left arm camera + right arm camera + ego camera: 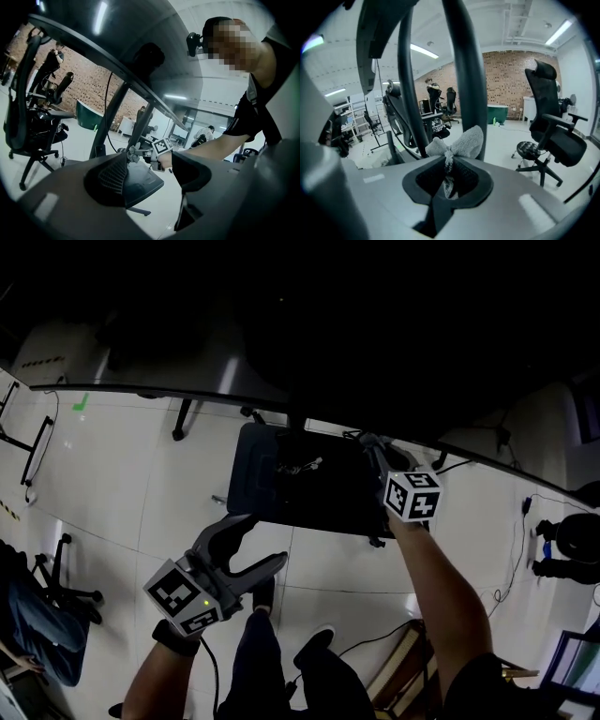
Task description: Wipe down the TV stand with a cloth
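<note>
Wiping stage: my right gripper pinches the cloth beside the TV stand post; left gripper gapes empty. Next, I judge: press, rub.

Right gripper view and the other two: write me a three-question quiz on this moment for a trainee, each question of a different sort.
1. True or false: the left gripper holds the cloth.
2. Pick one. The right gripper is: A, open and empty; B, shut on the cloth; C, shut on a cable.
3. Fill the gap: in the head view, the ___ gripper reaches over the dark stand base, while the other hangs lower, over the pale floor.

Key: 1 false, its fingers stand apart with nothing between them. 2 B, the grey cloth is pinched between its fingers. 3 right.
</note>
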### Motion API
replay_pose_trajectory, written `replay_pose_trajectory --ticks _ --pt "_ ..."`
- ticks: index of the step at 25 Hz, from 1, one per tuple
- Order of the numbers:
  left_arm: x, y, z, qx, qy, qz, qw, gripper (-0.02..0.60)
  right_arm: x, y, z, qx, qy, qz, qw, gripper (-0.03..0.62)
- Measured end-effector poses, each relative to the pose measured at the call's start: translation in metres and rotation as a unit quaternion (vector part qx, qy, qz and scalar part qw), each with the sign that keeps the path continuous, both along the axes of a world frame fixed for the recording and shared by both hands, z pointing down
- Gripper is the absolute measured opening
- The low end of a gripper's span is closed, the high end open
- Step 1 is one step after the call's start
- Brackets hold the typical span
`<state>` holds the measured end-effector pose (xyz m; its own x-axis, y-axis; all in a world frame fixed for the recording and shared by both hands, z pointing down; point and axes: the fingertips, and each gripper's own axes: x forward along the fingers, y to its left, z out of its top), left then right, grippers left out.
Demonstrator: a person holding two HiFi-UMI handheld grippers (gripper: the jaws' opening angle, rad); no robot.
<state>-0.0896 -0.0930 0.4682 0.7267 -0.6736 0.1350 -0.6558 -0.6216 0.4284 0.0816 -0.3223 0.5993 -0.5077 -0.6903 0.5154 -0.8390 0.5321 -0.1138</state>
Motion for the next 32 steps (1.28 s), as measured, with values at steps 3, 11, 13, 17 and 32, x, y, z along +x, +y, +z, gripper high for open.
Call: replay_pose_trajectory --ticks 3,11,13,17,32 --pt "-0.009 0.012 -0.001 -0.003 -0.006 -0.01 0.9999 0.327 -0.037 0.039 -0.032 -0.004 -0.038 -0.039 0.999 0.041" --pt "-0.038 0.057 -0.011 -0.019 0.002 -0.044 0.9988 0.327 -0.156 0.132 -0.085 -0.023 -0.036 -0.147 0.988 0.041" --pt "-0.044 0.066 -0.013 -0.021 0.005 -0.05 0.9985 0.327 -0.181 0.143 -0.084 -0.047 -0.04 -0.139 0.988 0.041" --pt "-0.063 0.081 -0.023 -0.018 0.014 -0.063 0.9977 0.328 -0.233 0.158 -0.071 -0.071 -0.017 -0.135 0.988 0.041" --pt "-0.141 0.087 0.004 -0.026 0.033 -0.096 0.9945 0.327 -0.317 0.06 0.042 -0.121 0.073 0.02 0.99 0.041"
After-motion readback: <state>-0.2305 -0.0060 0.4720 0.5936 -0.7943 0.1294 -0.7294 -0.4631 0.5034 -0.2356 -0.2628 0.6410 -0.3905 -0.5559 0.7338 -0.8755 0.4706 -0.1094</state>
